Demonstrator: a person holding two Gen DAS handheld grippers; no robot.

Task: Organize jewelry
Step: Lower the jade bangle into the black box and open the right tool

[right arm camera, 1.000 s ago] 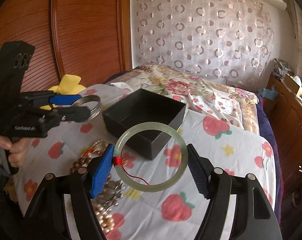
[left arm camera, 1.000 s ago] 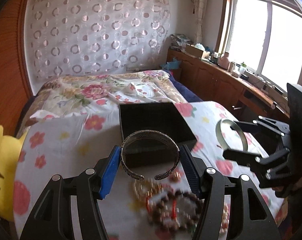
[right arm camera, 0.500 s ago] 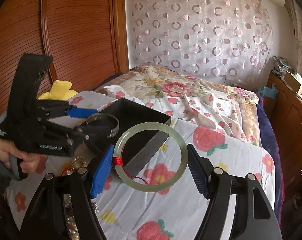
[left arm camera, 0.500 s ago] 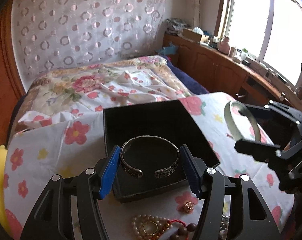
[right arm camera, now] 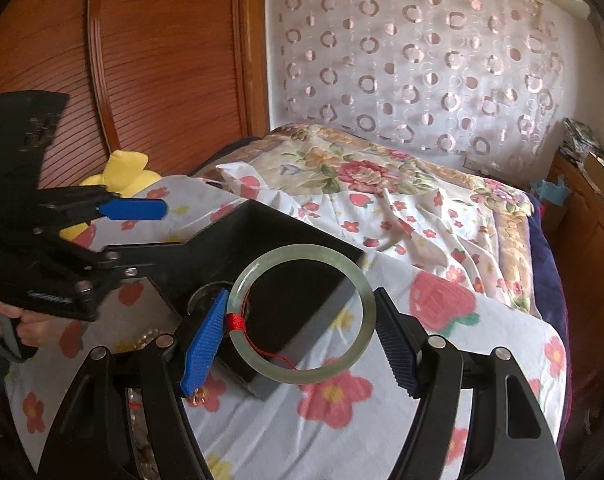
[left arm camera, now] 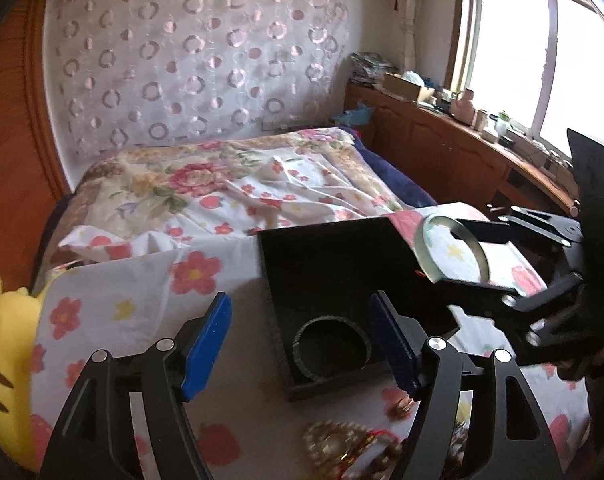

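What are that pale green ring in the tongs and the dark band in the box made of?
The ring: probably jade or glass; it looks milky, translucent and smoothly polished. The band, lying in the black box: likely darkened silver-coloured metal, with a grey, patterned-looking outer face, though blur leaves that uncertain.

Lying flat in black box (left arm camera: 333,264), near corner: silver cuff (left arm camera: 331,347). Hanging at its 3 o'clock: pale-green bangle (right arm camera: 302,314), red thread tied on.

Black box (left arm camera: 325,264); pale green bangle (right arm camera: 302,374); floral cloth (right arm camera: 441,360).

Bead strands (left arm camera: 353,446) blurred, cut by bottom edge — partly behind gripper fingers (left arm camera: 397,344).
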